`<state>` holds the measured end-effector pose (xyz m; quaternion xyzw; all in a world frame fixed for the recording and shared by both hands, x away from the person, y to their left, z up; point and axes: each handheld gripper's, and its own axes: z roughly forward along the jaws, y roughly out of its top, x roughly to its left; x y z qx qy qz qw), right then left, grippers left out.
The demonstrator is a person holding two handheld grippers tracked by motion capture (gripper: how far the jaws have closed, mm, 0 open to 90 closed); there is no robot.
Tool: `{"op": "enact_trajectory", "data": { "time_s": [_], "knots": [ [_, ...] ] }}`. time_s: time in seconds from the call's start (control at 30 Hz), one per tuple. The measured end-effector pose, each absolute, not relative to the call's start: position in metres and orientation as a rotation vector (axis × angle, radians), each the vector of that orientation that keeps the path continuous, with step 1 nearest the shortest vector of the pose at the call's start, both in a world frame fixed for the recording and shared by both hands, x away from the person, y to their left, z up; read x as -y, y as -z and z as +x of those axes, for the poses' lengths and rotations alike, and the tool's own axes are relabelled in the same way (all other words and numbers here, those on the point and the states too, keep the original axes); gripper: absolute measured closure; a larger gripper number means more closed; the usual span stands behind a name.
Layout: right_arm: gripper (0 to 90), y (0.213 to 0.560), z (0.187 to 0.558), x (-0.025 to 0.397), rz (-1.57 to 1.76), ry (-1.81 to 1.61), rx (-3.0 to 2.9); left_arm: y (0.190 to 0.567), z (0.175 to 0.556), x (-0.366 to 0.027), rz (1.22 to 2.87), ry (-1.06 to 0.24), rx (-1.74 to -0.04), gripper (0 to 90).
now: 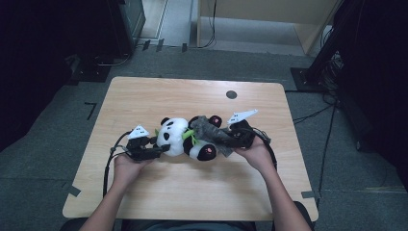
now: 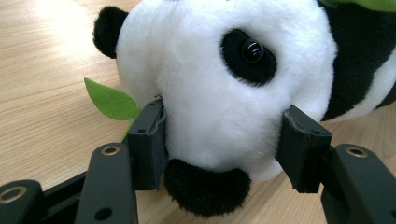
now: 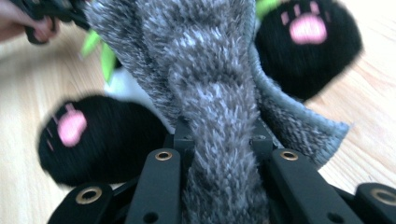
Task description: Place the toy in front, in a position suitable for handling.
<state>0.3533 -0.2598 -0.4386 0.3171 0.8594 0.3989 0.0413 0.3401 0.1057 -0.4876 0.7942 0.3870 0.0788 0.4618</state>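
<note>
From the high view, a toy panda [image 1: 185, 137] is seen lying on its side near the middle of the desk [image 1: 144, 96], with a grey cloth [image 1: 214, 134] draped over its lower body. The left tongs [image 1: 161, 149] are set at its head, the right tongs [image 1: 231, 137] at the cloth.

In the left gripper view, the panda's white head [image 2: 210, 88] is pressed between the two jaws, so it is held steady; a green leaf [image 2: 111, 100] lies beside it.

In the right gripper view, a bunched fold of the cloth [image 3: 219, 140] is clamped between the jaws, between two black paws [image 3: 88, 135]. The covering is judged partly done: the head and paws remain bare.
</note>
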Motion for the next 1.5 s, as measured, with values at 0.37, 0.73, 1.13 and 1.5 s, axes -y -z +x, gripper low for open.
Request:
{"op": "enact_trajectory", "data": {
  "time_s": [0.37,0.73,1.13,1.5],
  "knots": [
    [73.0,0.454,0.353,0.273,1.023,-1.146,-2.651,0.489,0.340,-0.106,1.945,-0.196,-0.940,40.9],
    [74.5,0.433,0.349,0.279,1.026,-1.256,-2.602,0.488,0.340,-0.106,1.949,-0.202,-0.936,40.7],
    [74.0,0.385,0.357,0.278,0.992,-1.360,-2.372,0.489,0.339,-0.106,1.953,-0.213,-0.922,40.1],
    [73.9,0.380,0.382,0.270,1.063,-1.270,-2.252,0.489,0.339,-0.106,1.953,-0.212,-0.914,39.8]
  ]
}}
